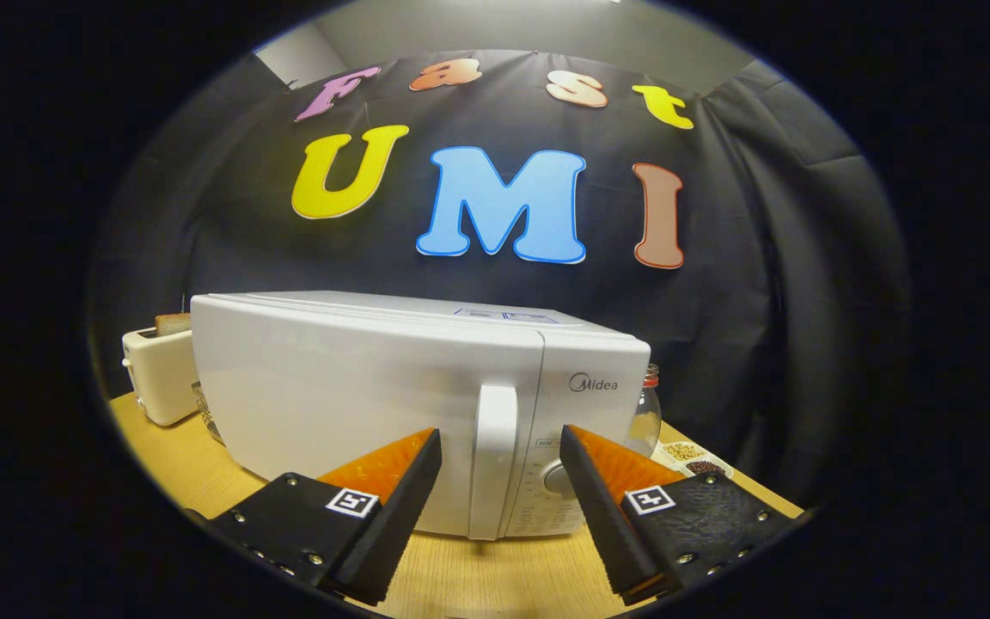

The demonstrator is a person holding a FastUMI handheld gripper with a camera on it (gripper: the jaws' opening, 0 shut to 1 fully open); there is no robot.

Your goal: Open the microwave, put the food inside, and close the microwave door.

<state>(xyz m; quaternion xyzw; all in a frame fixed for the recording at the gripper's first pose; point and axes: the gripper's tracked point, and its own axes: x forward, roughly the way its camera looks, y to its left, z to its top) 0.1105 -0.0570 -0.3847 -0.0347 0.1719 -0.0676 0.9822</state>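
Observation:
A white microwave (357,395) stands on the wooden table (478,576) with its door shut. Its vertical door handle (493,460) runs down the front, beside the control panel and round knob (557,478). My gripper (500,445) is open, its two fingers spread either side of the handle and a little short of it, with nothing held between them. No food can be made out.
A white toaster (160,374) with a bread slice in its slot stands left of the microwave. A glass jar (645,413) and small dishes of grains (693,457) sit behind its right side. Black cloth walls in the booth behind.

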